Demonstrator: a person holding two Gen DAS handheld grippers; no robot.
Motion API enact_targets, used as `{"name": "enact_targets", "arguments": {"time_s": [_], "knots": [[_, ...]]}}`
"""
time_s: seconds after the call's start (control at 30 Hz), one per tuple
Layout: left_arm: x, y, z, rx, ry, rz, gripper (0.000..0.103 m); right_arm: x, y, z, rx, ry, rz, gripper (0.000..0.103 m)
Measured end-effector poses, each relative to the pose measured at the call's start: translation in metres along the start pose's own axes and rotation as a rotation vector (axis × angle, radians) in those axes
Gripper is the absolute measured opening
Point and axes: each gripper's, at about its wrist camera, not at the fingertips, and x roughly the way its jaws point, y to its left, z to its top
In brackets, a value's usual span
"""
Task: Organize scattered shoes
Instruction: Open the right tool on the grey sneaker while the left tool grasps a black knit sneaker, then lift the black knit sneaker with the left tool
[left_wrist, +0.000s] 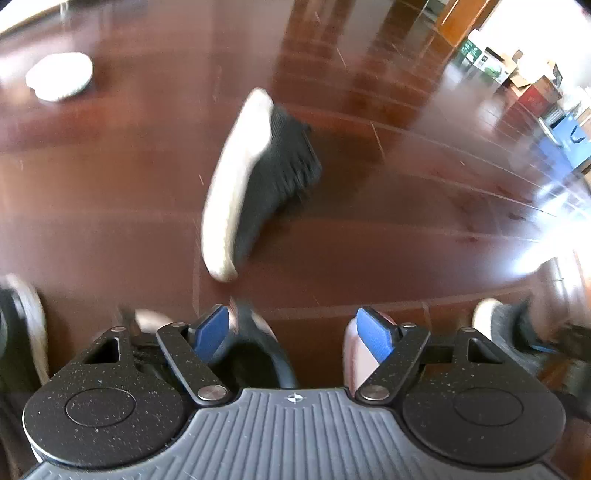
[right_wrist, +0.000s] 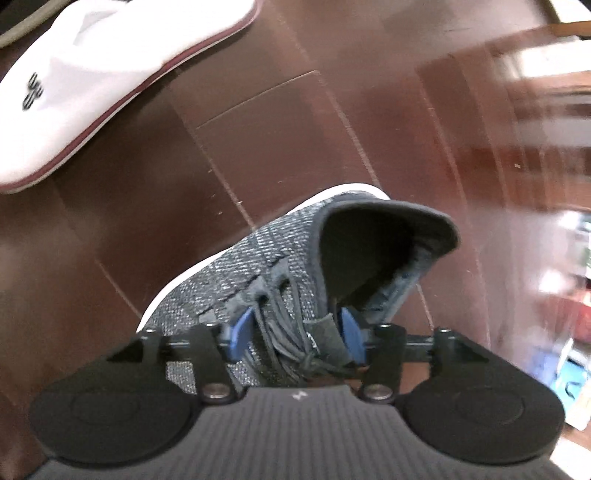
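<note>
In the left wrist view, a white slipper (left_wrist: 59, 76) lies far off on the dark wooden floor (left_wrist: 369, 240), well apart from everything else. Near the middle of that view a black shoe (left_wrist: 255, 181) with a white sole lies tipped on its side, and another shoe edge (left_wrist: 26, 325) shows blurred at the far left margin. The left gripper (left_wrist: 293, 334) hovers low with its jaws spread wide; a dark shoe opening and something pale sit just under them, but nothing is clamped between the blue pads (left_wrist: 210, 332). At the right margin a grey shoe (left_wrist: 506, 328) pokes into that view. In the right wrist view, a white slipper with a dark red sole edge (right_wrist: 96, 85) lies at the upper left, and the right gripper (right_wrist: 295, 334) is closed on the laces and tongue of a grey knit sneaker (right_wrist: 266, 254), whose heel points away over the floor. Judging by this, the shoes lie scattered and unpaired, so the sorting looks unfinished: one sneaker is in hand, and the tipped black shoe and the slippers are left to place. The slipper carries a small dark emblem (right_wrist: 32, 91), not readable as words; no other writing is legible.
</note>
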Motion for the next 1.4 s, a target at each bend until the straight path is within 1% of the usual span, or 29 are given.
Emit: {"name": "enact_targets", "arguments": {"time_s": [0.03,0.13,0.2,0.23,0.27,0.3,0.33,0.37,0.4,0.43,0.47,0.53,0.57,0.6,0.67,0.73,0.77,0.8,0.87,0.9,0.97,1.0,1.03,1.2,1.27,1.4], "knots": [[0.002,0.000,0.007,0.020,-0.012,0.013,0.081,-0.007,0.001,0.000,0.019,-0.026,-0.012,0.061],[0.018,-0.013,0.035,0.136,-0.070,0.047,0.081,-0.039,-0.002,0.004,0.130,-0.124,-0.044,0.062],[0.023,-0.022,0.043,0.191,-0.095,0.055,0.081,-0.059,-0.003,0.010,0.225,-0.186,-0.040,0.063],[0.036,-0.035,0.054,0.276,-0.136,0.051,0.081,-0.066,-0.002,0.013,0.269,-0.212,-0.031,0.063],[0.041,-0.040,0.058,0.304,-0.144,0.053,0.081,-0.074,-0.001,0.016,0.310,-0.238,-0.020,0.063],[0.046,-0.043,0.061,0.323,-0.146,0.056,0.080,-0.082,0.002,0.018,0.347,-0.264,-0.001,0.063],[0.057,-0.048,0.067,0.345,-0.135,0.056,0.075,-0.089,0.005,0.021,0.379,-0.290,0.019,0.063],[0.072,-0.051,0.074,0.362,-0.107,0.056,0.071,-0.095,0.011,0.025,0.401,-0.312,0.039,0.063],[0.086,-0.053,0.080,0.372,-0.071,0.048,0.071,-0.101,0.021,0.030,0.414,-0.331,0.053,0.063],[0.091,-0.053,0.082,0.383,-0.061,0.041,0.071,-0.105,0.028,0.034,0.424,-0.343,0.066,0.063],[0.095,-0.054,0.083,0.396,-0.058,0.040,0.075,-0.108,0.033,0.037,0.432,-0.350,0.079,0.063],[0.109,-0.054,0.083,0.482,-0.047,0.077,0.077,-0.111,0.044,0.042,0.454,-0.360,0.103,0.063],[0.117,-0.051,0.082,0.531,-0.037,0.103,0.081,-0.112,0.049,0.043,0.470,-0.359,0.111,0.063],[0.118,-0.050,0.080,0.541,-0.040,0.106,0.083,-0.113,0.055,0.043,0.492,-0.353,0.124,0.063],[0.121,-0.047,0.074,0.629,-0.051,0.149,0.086,-0.108,0.059,0.043,0.523,-0.338,0.139,0.063],[0.119,-0.040,0.073,0.654,-0.058,0.170,0.085,-0.102,0.065,0.040,0.567,-0.311,0.157,0.063],[0.118,-0.036,0.073,0.651,-0.059,0.177,0.085,-0.099,0.067,0.038,0.589,-0.298,0.167,0.063],[0.116,-0.026,0.078,0.622,-0.058,0.193,0.085,-0.099,0.069,0.037,0.600,-0.291,0.171,0.063],[0.116,-0.008,0.085,0.555,-0.046,0.219,0.083,-0.102,0.070,0.035,0.605,-0.288,0.171,0.063],[0.116,0.009,0.093,0.489,-0.029,0.228,0.081,-0.104,0.070,0.036,0.605,-0.288,0.169,0.063],[0.118,0.028,0.099,0.429,-0.005,0.224,0.076,-0.106,0.069,0.039,0.602,-0.293,0.165,0.063],[0.119,0.041,0.104,0.387,0.016,0.215,0.076,-0.106,0.067,0.042,0.600,-0.299,0.161,0.063],[0.119,0.044,0.105,0.374,0.022,0.211,0.075,-0.107,0.065,0.045,0.599,-0.306,0.157,0.063],[0.116,0.073,0.118,0.244,0.047,0.154,0.076,-0.106,0.056,0.063,0.598,-0.329,0.147,0.063],[0.112,0.083,0.125,0.180,0.048,0.136,0.084,-0.107,0.054,0.068,0.590,-0.337,0.148,0.063],[0.098,0.106,0.143,0.043,0.037,0.108,0.085,-0.110,0.051,0.077,0.571,-0.352,0.151,0.063]]}}
